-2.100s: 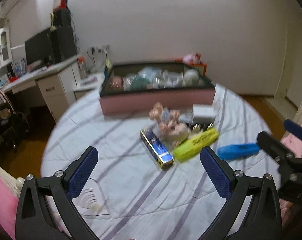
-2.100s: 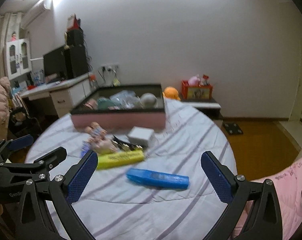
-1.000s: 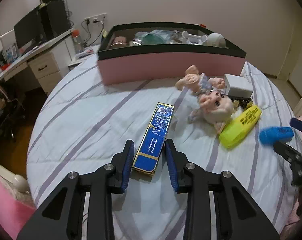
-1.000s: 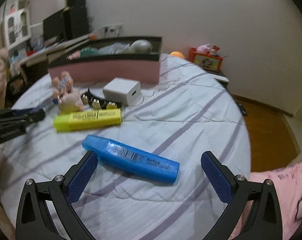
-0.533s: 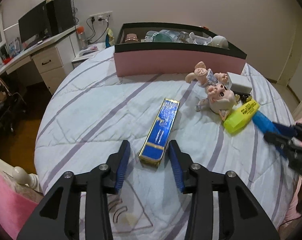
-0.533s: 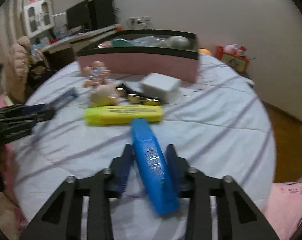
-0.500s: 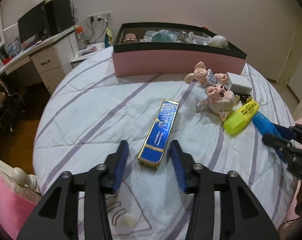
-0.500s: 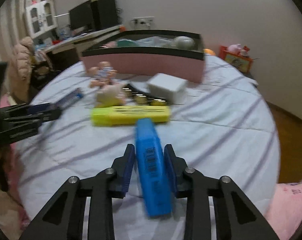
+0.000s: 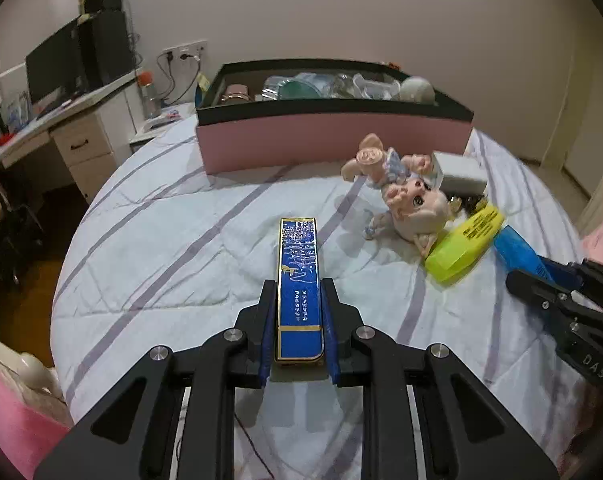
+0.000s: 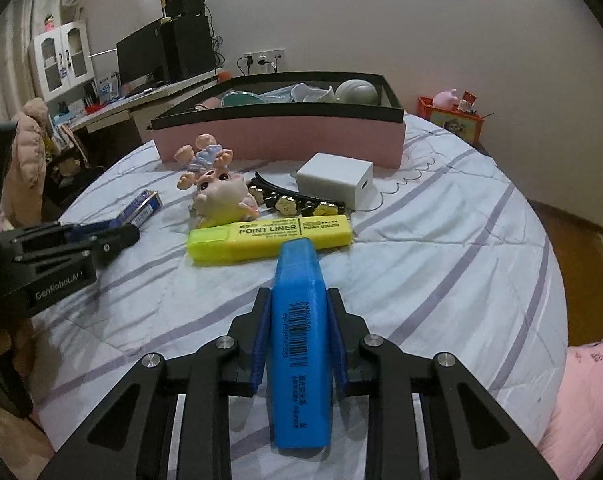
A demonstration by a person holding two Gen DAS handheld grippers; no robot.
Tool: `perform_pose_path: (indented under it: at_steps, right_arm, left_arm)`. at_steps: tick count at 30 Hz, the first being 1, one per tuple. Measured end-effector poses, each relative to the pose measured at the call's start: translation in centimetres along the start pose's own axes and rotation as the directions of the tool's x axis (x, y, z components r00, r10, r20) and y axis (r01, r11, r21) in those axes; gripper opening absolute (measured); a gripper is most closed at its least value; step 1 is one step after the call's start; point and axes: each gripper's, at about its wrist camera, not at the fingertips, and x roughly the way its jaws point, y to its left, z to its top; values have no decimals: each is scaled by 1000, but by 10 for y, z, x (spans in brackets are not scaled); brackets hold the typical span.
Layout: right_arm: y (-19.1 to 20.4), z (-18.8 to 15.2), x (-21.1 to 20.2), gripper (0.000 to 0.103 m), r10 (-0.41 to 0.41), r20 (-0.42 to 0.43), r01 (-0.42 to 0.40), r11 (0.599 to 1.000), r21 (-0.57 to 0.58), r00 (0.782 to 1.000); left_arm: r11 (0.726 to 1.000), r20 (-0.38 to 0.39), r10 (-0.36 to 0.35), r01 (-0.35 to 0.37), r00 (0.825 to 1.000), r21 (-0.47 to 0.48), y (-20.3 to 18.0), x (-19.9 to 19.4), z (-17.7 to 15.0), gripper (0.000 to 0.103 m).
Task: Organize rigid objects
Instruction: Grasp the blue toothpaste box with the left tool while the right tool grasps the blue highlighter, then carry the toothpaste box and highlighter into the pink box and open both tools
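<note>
My left gripper (image 9: pixel 299 322) is shut on a long dark blue and gold box (image 9: pixel 298 276), held pointing away over the striped bed cover. My right gripper (image 10: pixel 298 334) is shut on a bright blue plastic case (image 10: pixel 298 336) with a barcode, its far end near a yellow highlighter (image 10: pixel 267 236). A pink pig doll (image 10: pixel 217 192), a white cube (image 10: pixel 335 178) and a black flowered hair clip (image 10: pixel 297 200) lie before the pink storage box (image 10: pixel 281 136), which holds several items. The right gripper (image 9: pixel 557 284) shows at the right of the left wrist view.
The bed cover (image 9: pixel 173 240) is round-edged, with floor beyond. A desk with monitor (image 9: pixel 53 68) stands left. An orange toy crate (image 10: pixel 455 118) sits beyond the bed at right. A pink cloth (image 10: pixel 589 384) lies at the near right.
Both grippers have closed on their objects: the left on the dark blue box, the right on the blue case. The dark blue box now sits straight between the left fingers.
</note>
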Motion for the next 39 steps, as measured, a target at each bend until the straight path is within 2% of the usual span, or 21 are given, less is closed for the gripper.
perform_pose_path:
  at_steps: [7, 18, 24, 30, 39]
  right_arm:
    - [13, 11, -15, 27, 26, 77, -29, 999, 42, 997]
    - [60, 39, -56, 27, 71, 206, -67, 997, -27, 976]
    - [71, 48, -80, 27, 44, 271, -29, 998, -59, 962]
    - [73, 62, -110, 27, 46, 346, -32, 998, -47, 937]
    - [78, 73, -137, 27, 37, 434, -13, 998, -58, 900]
  left_arm:
    - [1000, 45, -20, 21, 999, -12, -5, -28, 0, 20]
    - [1000, 171, -14, 12, 985, 8, -20, -86, 14, 20]
    - [1000, 279, -2, 1, 960, 3, -28, -126, 24, 20]
    - [1000, 339, -14, 12, 941, 7, -34, -153, 33, 20]
    - [998, 460, 24, -45, 888, 35, -43, -189, 45, 20]
